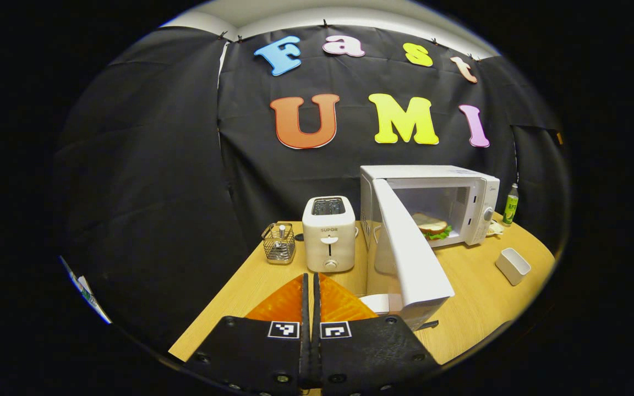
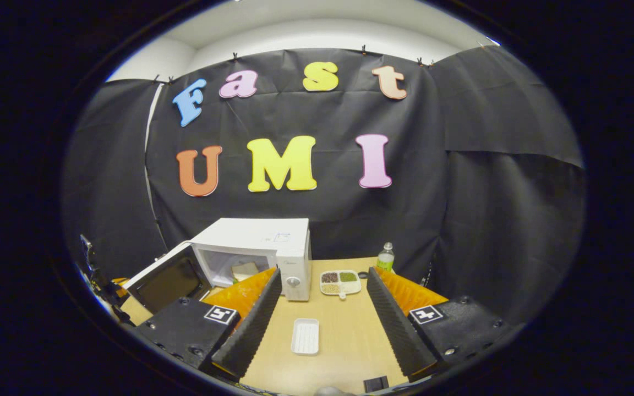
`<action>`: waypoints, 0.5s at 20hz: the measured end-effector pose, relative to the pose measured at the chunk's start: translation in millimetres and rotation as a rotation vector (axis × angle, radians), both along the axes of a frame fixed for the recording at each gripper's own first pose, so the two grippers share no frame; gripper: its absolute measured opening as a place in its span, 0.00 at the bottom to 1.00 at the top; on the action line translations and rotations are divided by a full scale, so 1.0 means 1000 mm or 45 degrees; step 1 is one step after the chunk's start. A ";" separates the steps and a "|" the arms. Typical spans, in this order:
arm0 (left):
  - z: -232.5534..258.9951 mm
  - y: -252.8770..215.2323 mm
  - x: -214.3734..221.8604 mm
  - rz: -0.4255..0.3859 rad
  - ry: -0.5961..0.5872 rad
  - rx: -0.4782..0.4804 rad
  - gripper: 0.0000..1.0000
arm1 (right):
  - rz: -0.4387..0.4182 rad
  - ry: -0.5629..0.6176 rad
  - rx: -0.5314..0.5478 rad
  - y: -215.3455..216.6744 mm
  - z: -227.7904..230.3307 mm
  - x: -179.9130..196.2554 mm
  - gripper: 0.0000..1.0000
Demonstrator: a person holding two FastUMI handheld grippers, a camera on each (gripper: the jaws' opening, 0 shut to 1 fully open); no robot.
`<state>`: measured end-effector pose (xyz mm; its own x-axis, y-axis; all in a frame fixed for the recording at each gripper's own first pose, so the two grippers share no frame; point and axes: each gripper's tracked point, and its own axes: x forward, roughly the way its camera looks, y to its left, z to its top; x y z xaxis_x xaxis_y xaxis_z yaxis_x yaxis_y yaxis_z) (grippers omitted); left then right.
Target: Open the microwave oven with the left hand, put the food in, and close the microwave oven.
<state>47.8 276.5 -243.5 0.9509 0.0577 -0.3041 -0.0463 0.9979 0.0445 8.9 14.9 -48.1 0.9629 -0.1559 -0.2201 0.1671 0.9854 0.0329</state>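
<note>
Left gripper (image 1: 311, 286) fingers pressed together, level; right gripper (image 2: 322, 308) spread.

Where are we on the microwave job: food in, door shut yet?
Done: the microwave is open and the sandwich sits inside it. In hand: nothing. The left gripper is shut and empty, close to the edge of the open door; the right gripper is open and empty over the table. Left: swing the door shut.
</note>
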 end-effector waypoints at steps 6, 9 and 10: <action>0.009 -0.050 -0.005 -0.095 -0.020 -0.006 0.00 | -0.011 -0.018 0.007 -0.013 0.006 0.004 0.99; 0.016 -0.086 -0.007 -0.159 -0.047 -0.024 0.00 | -0.020 -0.015 0.001 -0.021 0.005 0.003 0.99; 0.016 -0.098 -0.009 -0.186 -0.052 -0.025 0.00 | -0.023 -0.005 0.003 -0.024 0.002 0.003 0.99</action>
